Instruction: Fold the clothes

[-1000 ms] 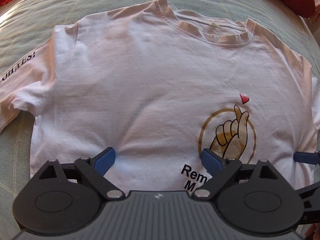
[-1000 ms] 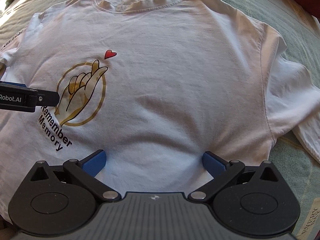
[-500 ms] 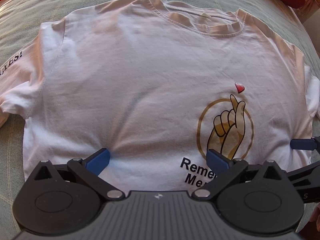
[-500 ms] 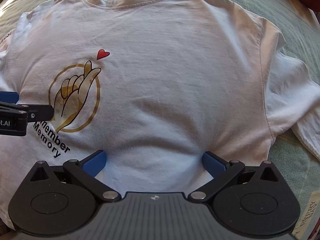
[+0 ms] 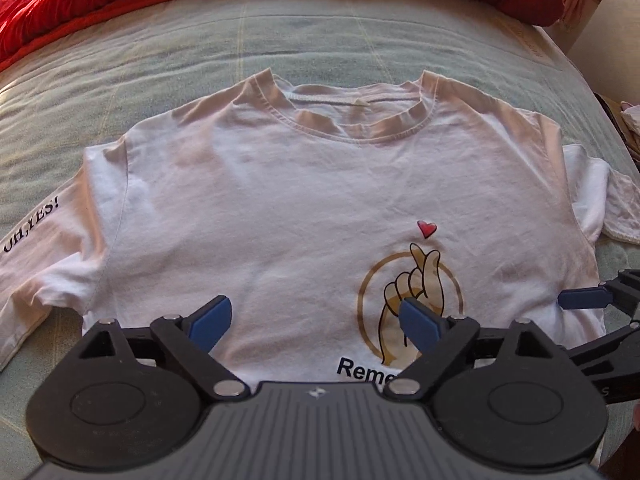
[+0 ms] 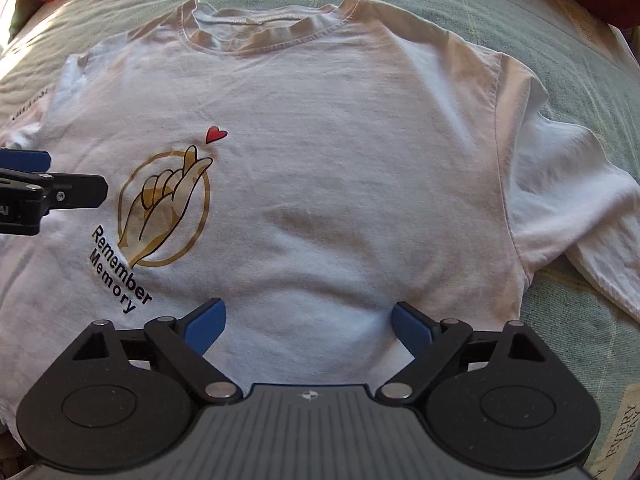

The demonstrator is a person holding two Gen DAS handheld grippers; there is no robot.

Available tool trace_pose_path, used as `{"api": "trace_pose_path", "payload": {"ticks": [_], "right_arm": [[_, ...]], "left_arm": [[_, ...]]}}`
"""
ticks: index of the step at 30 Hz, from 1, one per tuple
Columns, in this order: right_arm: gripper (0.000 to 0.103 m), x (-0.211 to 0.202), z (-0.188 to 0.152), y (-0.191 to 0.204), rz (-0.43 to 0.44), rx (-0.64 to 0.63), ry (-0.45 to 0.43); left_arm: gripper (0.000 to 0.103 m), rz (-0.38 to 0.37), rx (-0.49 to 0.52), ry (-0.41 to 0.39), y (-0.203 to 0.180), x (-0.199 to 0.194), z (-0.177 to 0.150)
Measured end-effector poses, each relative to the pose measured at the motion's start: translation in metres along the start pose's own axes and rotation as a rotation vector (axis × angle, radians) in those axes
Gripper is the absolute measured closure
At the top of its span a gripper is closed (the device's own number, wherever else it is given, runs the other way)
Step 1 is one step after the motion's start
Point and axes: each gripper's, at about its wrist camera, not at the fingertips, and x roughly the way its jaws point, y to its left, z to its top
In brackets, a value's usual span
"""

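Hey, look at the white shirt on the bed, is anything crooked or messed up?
Mostly fine: the white T-shirt lies face up and fairly flat. Only its sleeve on the picture's right is creased and bunched, and the collar dips slightly.

White T-shirt (image 6: 340, 160): chest print at 9 o'clock of the right wrist view reads "Remember Memory" (image 6: 120, 270) in black, two slanted lines, just below a gold-ringed hand emblem (image 6: 164, 210) with a red heart sign (image 6: 216, 134) above it. In the left wrist view only "Reme" shows, at 5 o'clock. Sleeve (image 5: 40, 240) at 9 o'clock of that view: "UH,YES!" (image 5: 32, 224) in black. Bedcover (image 6: 600, 380), 4 o'clock of the right wrist view: "EVERY DAY" (image 6: 620, 440). Other gripper's body, 9 o'clock: "AI", partly cut off.
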Motion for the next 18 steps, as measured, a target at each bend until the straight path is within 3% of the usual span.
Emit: {"api": "trace_pose_path", "payload": {"ticks": [1, 3, 5, 7, 13, 18], "right_arm": [[0.023, -0.012, 0.002, -0.02, 0.031, 0.053, -0.022], [0.038, -0.035, 0.001, -0.065, 0.072, 0.176, -0.066], [0.043, -0.047, -0.011, -0.112, 0.078, 0.31, -0.115], [0.055, -0.056, -0.026, -0.162, 0.073, 0.447, -0.165], [0.063, -0.064, -0.082, -0.29, 0.019, 0.804, -0.307], [0.063, -0.057, -0.12, -0.352, 0.086, 1.033, -0.442]], "left_arm": [[0.014, 0.004, 0.008, -0.017, -0.005, -0.001, 0.003], [0.014, 0.006, 0.02, -0.037, -0.015, -0.003, 0.008], [0.014, -0.001, 0.029, -0.046, -0.03, -0.001, 0.012], [0.015, -0.015, 0.04, -0.053, -0.046, 0.003, 0.017], [0.015, -0.085, 0.107, -0.069, -0.105, 0.01, 0.029], [0.015, -0.132, 0.131, -0.068, -0.141, 0.014, 0.039]]}}
